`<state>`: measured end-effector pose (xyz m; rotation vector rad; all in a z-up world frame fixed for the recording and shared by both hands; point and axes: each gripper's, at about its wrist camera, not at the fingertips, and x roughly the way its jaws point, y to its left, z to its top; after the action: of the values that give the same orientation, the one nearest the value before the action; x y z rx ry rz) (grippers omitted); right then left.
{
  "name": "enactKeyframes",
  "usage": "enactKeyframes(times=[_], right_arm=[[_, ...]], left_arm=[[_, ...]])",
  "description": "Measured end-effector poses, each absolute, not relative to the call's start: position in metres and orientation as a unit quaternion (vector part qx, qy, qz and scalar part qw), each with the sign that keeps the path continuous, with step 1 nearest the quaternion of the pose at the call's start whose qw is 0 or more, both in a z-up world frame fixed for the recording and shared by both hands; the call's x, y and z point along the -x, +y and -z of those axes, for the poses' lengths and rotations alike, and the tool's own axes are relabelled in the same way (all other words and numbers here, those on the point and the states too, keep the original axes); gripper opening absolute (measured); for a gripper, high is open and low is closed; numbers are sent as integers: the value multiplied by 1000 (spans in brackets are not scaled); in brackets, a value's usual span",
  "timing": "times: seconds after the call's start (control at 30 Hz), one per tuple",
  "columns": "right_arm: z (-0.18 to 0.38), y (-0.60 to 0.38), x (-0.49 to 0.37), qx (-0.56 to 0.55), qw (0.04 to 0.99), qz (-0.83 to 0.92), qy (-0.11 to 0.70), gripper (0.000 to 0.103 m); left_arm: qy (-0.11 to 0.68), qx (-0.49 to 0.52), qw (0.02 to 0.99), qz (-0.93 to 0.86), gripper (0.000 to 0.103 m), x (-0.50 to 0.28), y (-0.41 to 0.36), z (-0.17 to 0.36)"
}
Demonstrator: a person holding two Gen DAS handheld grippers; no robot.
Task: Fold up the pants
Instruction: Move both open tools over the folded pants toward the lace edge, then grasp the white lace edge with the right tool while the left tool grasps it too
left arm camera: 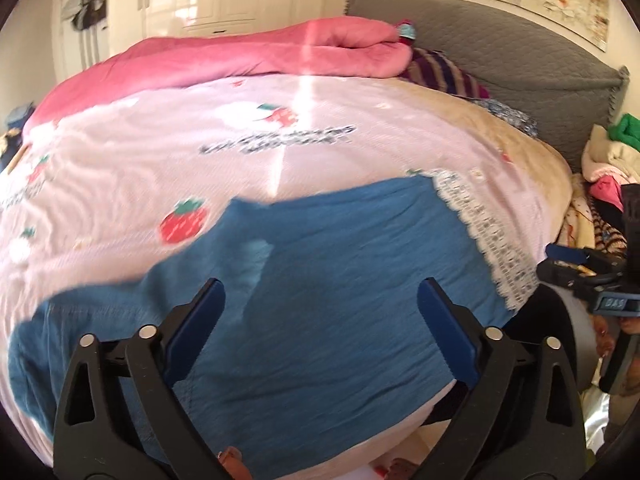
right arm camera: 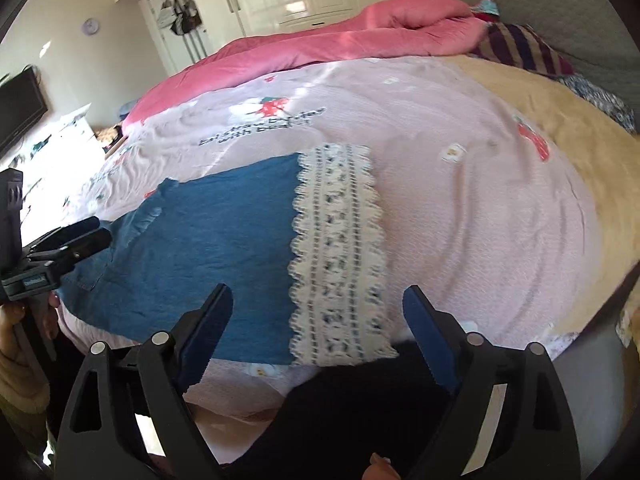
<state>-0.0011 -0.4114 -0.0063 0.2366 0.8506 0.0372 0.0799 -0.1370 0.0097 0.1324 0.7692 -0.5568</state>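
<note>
Blue denim pants (left arm camera: 320, 280) with a white lace hem (left arm camera: 492, 232) lie flat on the pink strawberry bedspread (left arm camera: 160, 160). My left gripper (left arm camera: 320, 300) is open and empty, hovering over the middle of the pants. In the right wrist view the pants (right arm camera: 208, 248) lie with the lace hem (right arm camera: 340, 256) to the right. My right gripper (right arm camera: 318, 304) is open and empty above the near part of the lace hem. The left gripper shows at the left edge of that view (right arm camera: 72, 240), by the waist end. The right gripper shows at the right edge of the left view (left arm camera: 576, 268).
A rolled pink quilt (left arm camera: 260, 56) lies across the far side of the bed. A striped pillow (left arm camera: 444, 72) and grey headboard (left arm camera: 500, 52) stand at the back right. A pile of clothes (left arm camera: 608, 168) sits beside the bed. A TV (right arm camera: 18, 108) hangs on the left wall.
</note>
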Motion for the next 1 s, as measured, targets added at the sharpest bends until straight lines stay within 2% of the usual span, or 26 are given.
enactKeyframes(times=[0.33, 0.63, 1.0], right_arm=[[17, -421, -4, -153, 896, -38, 414, 86], [29, -425, -23, -161, 893, -46, 418, 86], [37, -423, -33, -161, 886, -65, 429, 86]], left_arm=[[358, -138, 868, 316, 93, -90, -220, -28], [379, -183, 840, 344, 93, -120, -277, -14], [401, -188, 821, 360, 93, -149, -310, 3]])
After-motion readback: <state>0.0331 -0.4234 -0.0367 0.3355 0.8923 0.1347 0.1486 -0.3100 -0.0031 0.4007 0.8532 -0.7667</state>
